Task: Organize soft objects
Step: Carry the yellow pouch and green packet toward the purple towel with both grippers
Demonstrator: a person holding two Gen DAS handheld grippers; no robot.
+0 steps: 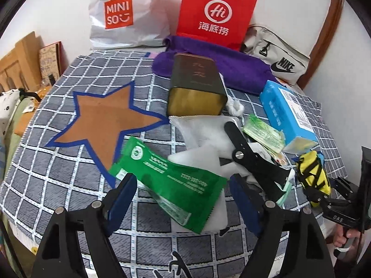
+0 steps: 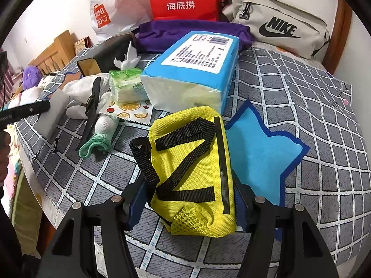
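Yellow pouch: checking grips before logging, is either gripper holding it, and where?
Yes: the right gripper clamps the yellow pouch across its two long sides, near the mesh end.

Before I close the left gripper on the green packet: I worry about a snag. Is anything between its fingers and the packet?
Nothing visible. The green packet lies between the open left gripper's fingers, resting partly on a white foam block underneath it.
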